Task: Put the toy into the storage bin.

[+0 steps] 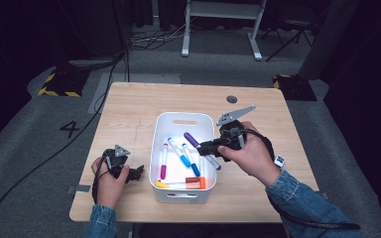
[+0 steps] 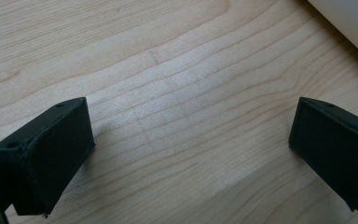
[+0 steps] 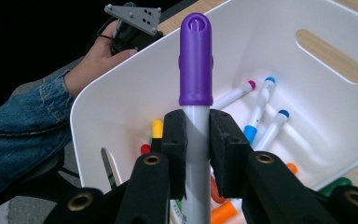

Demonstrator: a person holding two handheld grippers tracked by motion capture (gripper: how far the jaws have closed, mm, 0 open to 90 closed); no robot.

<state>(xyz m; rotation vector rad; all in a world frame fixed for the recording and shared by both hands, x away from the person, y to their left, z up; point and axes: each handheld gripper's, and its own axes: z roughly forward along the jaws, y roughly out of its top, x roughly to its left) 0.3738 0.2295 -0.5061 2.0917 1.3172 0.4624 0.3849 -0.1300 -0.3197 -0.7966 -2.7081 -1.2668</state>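
Observation:
My right gripper [image 1: 204, 147] is shut on a white marker with a purple cap [image 1: 192, 140], holding it over the right side of the white bin [image 1: 159, 130]. In the right gripper view the pads [image 3: 176, 135] clamp the marker's white barrel just below the purple cap [image 3: 196, 60], which points up over the bin [image 3: 279, 28]. Several markers lie inside the bin: blue-capped ones [image 1: 180, 154], a magenta-capped one [image 1: 163, 163], an orange one [image 1: 197, 182] and a yellow one [image 1: 161, 185]. My left gripper [image 1: 135, 173] rests on the table left of the bin, open, with bare wood between its fingers [image 2: 46, 149].
The wooden table [image 1: 129, 106] has free surface behind and to both sides of the bin. A small dark round disc [image 1: 231, 99] sits near the back right. The bin's corner [image 2: 349, 23] lies just beyond my left gripper's right jaw.

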